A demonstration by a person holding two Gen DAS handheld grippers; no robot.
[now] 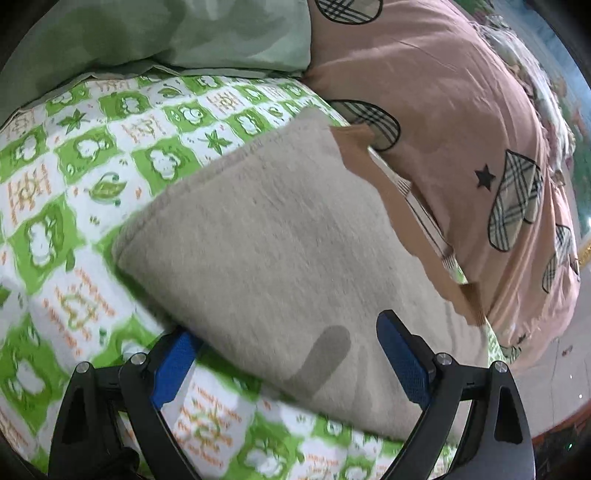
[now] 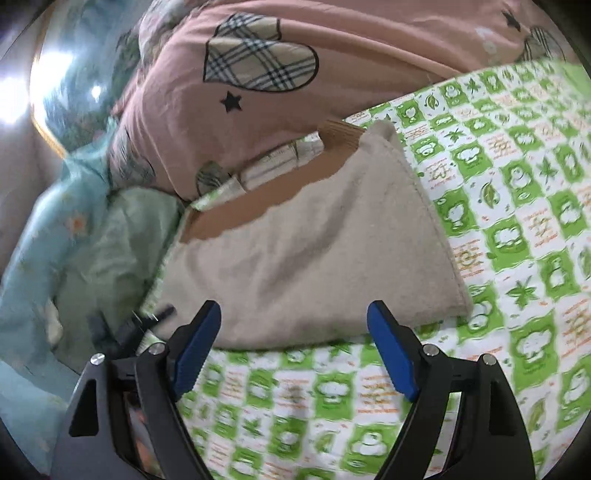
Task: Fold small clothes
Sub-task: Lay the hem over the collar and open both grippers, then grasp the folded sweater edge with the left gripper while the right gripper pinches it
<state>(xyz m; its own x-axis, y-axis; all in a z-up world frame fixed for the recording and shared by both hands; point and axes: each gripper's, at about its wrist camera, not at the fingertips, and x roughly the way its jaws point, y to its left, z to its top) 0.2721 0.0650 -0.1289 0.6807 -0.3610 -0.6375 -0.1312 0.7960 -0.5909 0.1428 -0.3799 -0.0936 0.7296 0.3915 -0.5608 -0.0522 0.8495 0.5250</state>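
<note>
Here the beige garment (image 1: 273,236) lay folded flat on the bed, on top of the green-and-white patterned sheet (image 1: 74,192); its fleecy surface was smooth, with one neat corner pointing toward the left edge of the left wrist view. Along its far side a brown cardboard piece (image 1: 417,221) showed from under it, and a strip of white printed paper (image 2: 273,162) sat just beyond the cardboard. A pink quilt with plaid hearts (image 1: 461,103) was heaped behind all of this — touching the cardboard's far edge in both views; a pale green pillow (image 1: 229,33) lay at the head of the sheet.

The left tool (image 1: 284,365) stood wide, its blue pads (image 1: 402,365) well apart and gripping nothing; one pad sat over the garment's near part, the other over its near edge, and a finger's shadow fell on the cloth between them. The right tool (image 2: 295,354) was likewise wide and held nothing; it hung over the sheet just short of the garment's near edge — whether its pads touched the cloth could not be told. A light blue floral blanket (image 2: 33,236) lay bunched off the bed's side in the right wrist view.
</note>
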